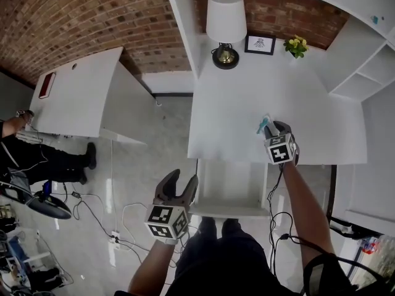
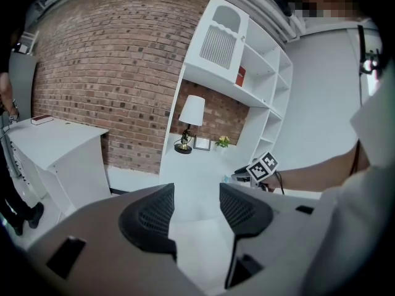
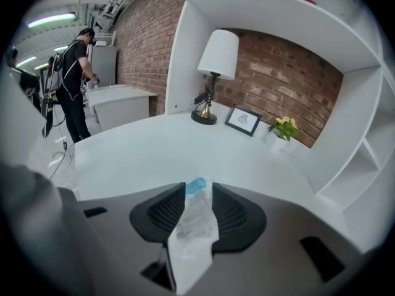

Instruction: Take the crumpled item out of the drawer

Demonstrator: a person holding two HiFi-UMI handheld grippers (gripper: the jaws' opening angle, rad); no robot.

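A crumpled clear plastic bottle [image 3: 194, 224] with a blue cap sits between the pads of my right gripper [image 3: 196, 193], which is shut on it. In the head view that gripper [image 1: 271, 127] hovers over the front right of the white desk [image 1: 234, 103], and the blue cap [image 1: 263, 126] pokes out at its tip. Below the desk's front edge the white drawer [image 1: 228, 193] stands pulled out. My left gripper [image 1: 183, 180] hangs open and empty just left of the drawer, above the floor. In the left gripper view its jaws [image 2: 196, 193] stand apart with nothing between them.
At the back of the desk stand a lamp [image 1: 226, 26], a small picture frame [image 1: 260, 44] and a yellow plant [image 1: 296, 45]. White shelves [image 1: 364, 73] rise at the right. Another white desk [image 1: 80, 91] and a person [image 1: 37, 156] are at the left. Cables [image 1: 117, 227] lie on the floor.
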